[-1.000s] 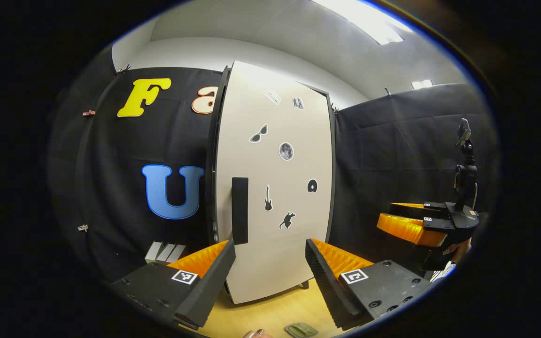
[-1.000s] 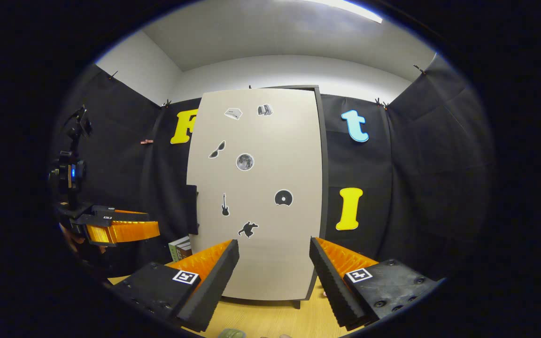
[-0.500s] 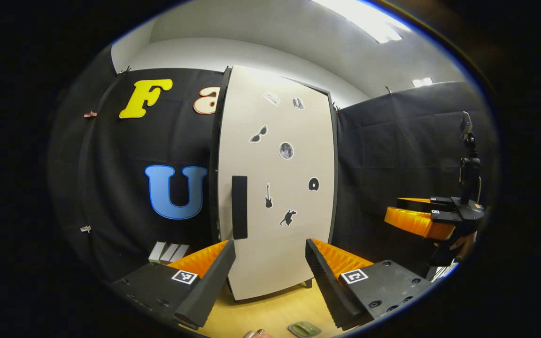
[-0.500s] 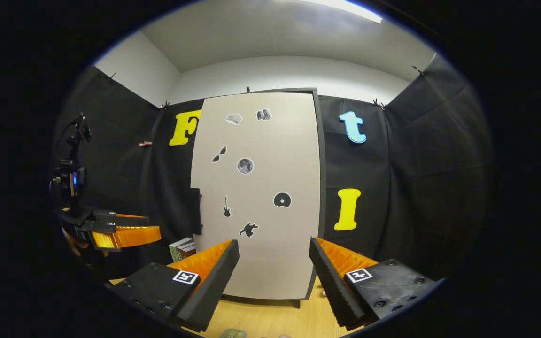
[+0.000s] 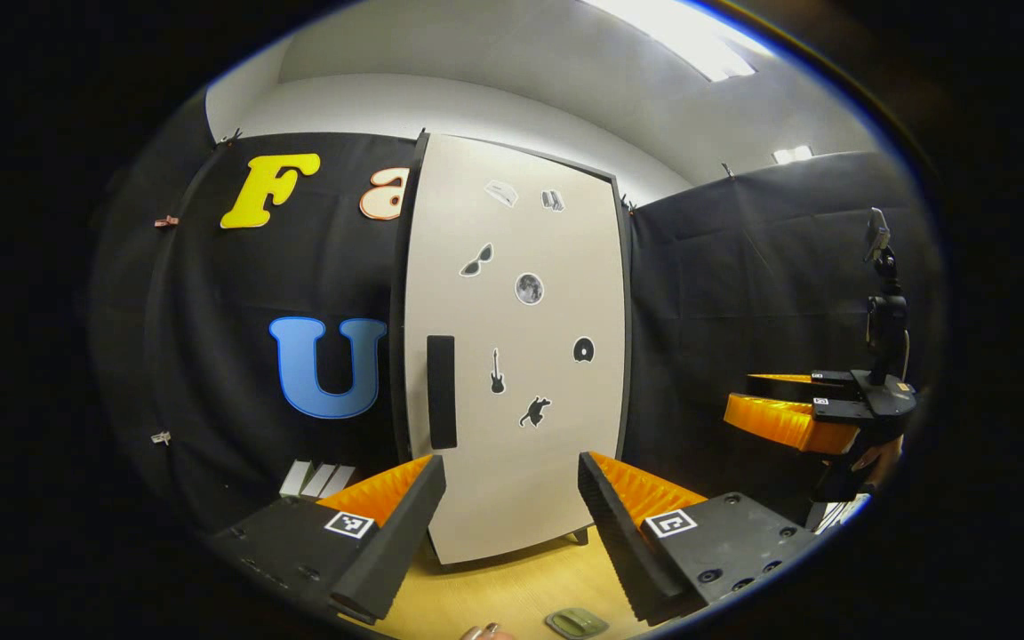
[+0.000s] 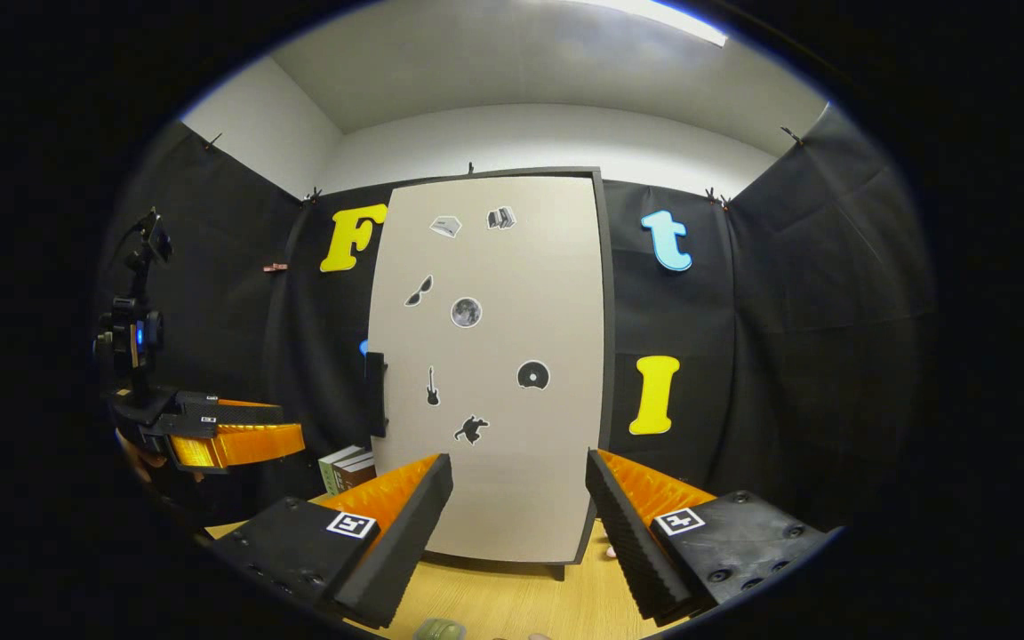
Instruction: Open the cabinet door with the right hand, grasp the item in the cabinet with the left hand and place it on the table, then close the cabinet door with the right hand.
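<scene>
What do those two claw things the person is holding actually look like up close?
Each gripper has two wedge-shaped fingers with ribbed, saw-toothed inner faces, mounted on dark blocks with screw holes and a square black-and-white marker tag. The right gripper, seen from the left gripper, carries an upright black post.

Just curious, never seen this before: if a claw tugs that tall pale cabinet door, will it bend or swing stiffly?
The door looks like a flat rigid panel, so it probably swings without bending. Its dark handle sits at one edge, likely giving easy leverage.
</scene>
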`<state>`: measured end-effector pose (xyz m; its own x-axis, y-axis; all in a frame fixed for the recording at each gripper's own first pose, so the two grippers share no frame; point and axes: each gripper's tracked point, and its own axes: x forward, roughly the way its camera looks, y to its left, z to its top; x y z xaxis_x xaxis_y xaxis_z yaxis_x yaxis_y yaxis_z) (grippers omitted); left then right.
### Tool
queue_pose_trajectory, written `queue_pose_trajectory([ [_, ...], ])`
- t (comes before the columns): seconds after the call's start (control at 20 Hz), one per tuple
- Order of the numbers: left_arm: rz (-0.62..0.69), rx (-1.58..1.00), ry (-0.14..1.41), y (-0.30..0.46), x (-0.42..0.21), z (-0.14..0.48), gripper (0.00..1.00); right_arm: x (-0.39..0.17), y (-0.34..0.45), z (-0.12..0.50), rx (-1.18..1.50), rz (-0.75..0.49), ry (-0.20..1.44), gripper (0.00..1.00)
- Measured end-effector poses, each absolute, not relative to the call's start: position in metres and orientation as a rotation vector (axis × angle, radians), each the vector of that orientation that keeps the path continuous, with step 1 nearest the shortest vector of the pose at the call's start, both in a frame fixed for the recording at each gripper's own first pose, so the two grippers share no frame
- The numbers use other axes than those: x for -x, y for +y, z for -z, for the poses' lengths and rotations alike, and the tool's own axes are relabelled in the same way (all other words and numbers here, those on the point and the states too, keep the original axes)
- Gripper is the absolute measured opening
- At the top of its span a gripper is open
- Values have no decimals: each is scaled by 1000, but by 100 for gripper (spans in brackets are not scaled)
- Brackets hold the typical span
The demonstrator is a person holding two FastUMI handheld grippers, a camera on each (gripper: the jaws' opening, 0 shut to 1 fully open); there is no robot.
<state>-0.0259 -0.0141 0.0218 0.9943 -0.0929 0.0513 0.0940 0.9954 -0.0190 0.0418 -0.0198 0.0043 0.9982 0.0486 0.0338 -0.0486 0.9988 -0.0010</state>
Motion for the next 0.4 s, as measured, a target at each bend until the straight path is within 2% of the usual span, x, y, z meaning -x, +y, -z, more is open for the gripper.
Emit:
queue_pose_trajectory([
  [0.4, 101, 23, -36, -16, 28, -16, 95, -37, -21, -4, 3, -43, -30, 98],
])
